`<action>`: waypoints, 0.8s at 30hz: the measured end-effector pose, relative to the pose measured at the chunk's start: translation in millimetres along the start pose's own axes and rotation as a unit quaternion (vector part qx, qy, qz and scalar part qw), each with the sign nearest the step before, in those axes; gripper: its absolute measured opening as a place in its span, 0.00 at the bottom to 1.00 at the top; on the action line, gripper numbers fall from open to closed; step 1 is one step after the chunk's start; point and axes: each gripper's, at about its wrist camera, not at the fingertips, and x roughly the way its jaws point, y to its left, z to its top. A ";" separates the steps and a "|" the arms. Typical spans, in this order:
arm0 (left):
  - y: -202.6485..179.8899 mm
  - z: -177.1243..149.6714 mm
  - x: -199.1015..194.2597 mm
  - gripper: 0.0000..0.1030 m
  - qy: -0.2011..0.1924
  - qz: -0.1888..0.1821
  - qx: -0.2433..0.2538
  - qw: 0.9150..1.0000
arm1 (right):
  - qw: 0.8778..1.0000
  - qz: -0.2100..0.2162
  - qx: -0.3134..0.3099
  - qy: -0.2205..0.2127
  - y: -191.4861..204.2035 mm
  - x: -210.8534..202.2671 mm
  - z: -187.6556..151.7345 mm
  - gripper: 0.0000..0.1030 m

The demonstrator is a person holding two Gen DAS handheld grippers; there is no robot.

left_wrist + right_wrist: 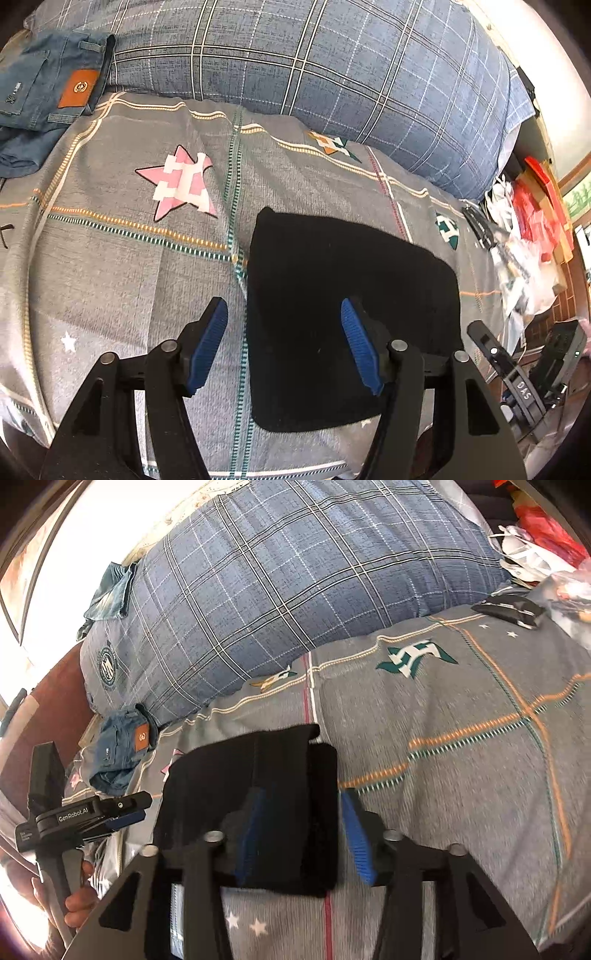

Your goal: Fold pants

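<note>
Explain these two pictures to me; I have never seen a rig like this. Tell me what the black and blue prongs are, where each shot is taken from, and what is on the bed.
A person holds a two-finger gripper in each hand, with a camera on each looking along its fingers. One picture looks past the left gripper, the other past the right gripper. Both hang open, holding nothing. Beneath them the folded black pants lie on a grey patterned bedsheet. Folded blue jeans lie off to the side, with a blue plaid pillow behind.
</note>
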 end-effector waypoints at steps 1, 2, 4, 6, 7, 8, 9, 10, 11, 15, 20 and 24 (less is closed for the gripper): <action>-0.1 -2.0 -1.2 0.61 0.000 0.002 0.002 1.000 | 1.000 -0.004 0.002 -0.002 -0.4 -2.9 -2.5 0.55; 0.0 -3.5 -1.7 0.61 -0.001 0.007 0.005 1.000 | 1.000 -0.008 0.004 -0.003 -0.9 -6.1 -4.6 0.60; -0.5 -7.0 -4.1 0.61 -0.007 0.017 0.010 1.000 | 1.000 -0.017 0.009 -0.001 -2.4 -8.9 -6.9 0.68; -1.1 -10.1 -7.0 0.61 -0.017 0.030 0.017 0.999 | 1.000 -0.029 0.009 -0.002 -4.1 -10.2 -8.5 0.74; -1.5 -12.1 -8.9 0.62 -0.023 0.039 0.020 0.999 | 0.999 -0.037 0.008 -0.002 -4.6 -10.3 -9.4 0.82; -1.3 -14.2 -11.1 0.62 -0.032 0.052 0.023 0.998 | 0.999 -0.053 0.005 0.000 -4.9 -9.7 -10.8 0.86; -0.5 -16.2 -13.6 0.62 -0.045 0.072 0.026 0.996 | 0.998 -0.062 0.004 0.000 -5.6 -9.1 -11.8 0.86; 0.5 -18.0 -16.1 0.62 -0.058 0.090 0.030 0.994 | 0.997 -0.076 0.001 -0.003 -6.0 -9.3 -13.5 0.86; 1.9 -20.0 -18.8 0.64 -0.074 0.119 0.035 0.990 | 0.996 -0.087 0.003 -0.006 -7.4 -10.1 -14.6 0.87; 9.7 -25.6 -26.0 0.73 -0.120 0.242 0.057 0.961 | 0.995 -0.099 0.017 0.015 -21.9 -8.5 -15.0 0.91; 18.3 -23.7 -14.4 0.73 -0.072 0.234 0.059 0.968 | 0.997 -0.038 0.052 0.030 -32.0 -9.0 -15.5 0.91; 20.9 -25.7 4.1 0.73 -0.002 0.159 0.024 0.987 | 0.999 0.021 0.033 0.038 -15.7 -2.7 -16.4 0.91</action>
